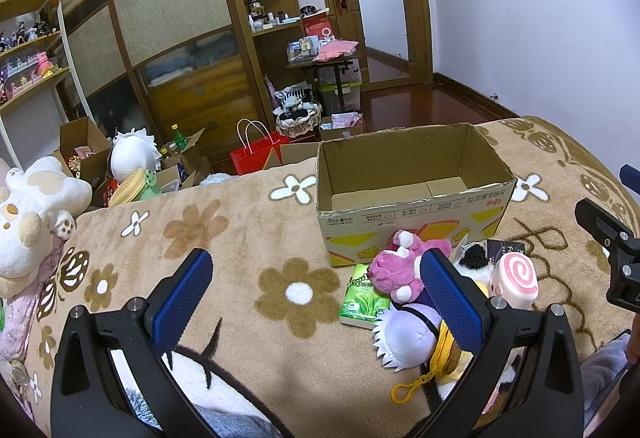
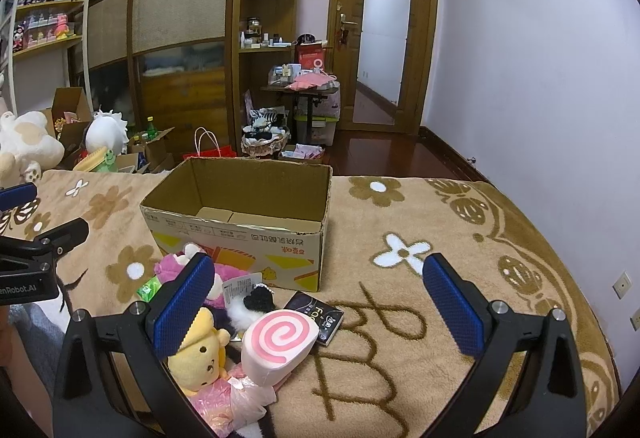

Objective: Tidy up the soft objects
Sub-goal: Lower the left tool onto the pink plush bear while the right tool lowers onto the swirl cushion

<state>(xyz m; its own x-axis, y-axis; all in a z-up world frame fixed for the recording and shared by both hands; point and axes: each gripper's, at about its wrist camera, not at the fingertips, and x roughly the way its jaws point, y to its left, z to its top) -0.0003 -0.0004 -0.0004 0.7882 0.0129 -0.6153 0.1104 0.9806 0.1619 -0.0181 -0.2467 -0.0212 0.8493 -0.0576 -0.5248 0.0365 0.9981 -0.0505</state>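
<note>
An open cardboard box (image 1: pixel 416 194) (image 2: pixel 240 222) stands on the flowered blanket with nothing inside. In front of it lies a heap of soft toys: a magenta plush bear (image 1: pixel 394 270) (image 2: pixel 176 262), a lilac plush with white spikes (image 1: pixel 404 338), a pink swirl roll cushion (image 1: pixel 516 278) (image 2: pixel 280 342), a yellow plush (image 2: pixel 202 354), a yellow zip pouch (image 1: pixel 440 358) and a green packet (image 1: pixel 362 302). My left gripper (image 1: pixel 316 278) is open, left of the heap, its right finger over the bear. My right gripper (image 2: pixel 320 278) is open above the roll cushion and a black packet (image 2: pixel 316 314).
The blanket (image 1: pixel 240 278) covers a bed; its far edge drops to a cluttered floor with a red bag (image 1: pixel 256 154), boxes and large white plush toys (image 1: pixel 28 222). Wardrobe and shelves stand behind. The right gripper's body (image 1: pixel 612 250) shows at the left wrist view's right edge.
</note>
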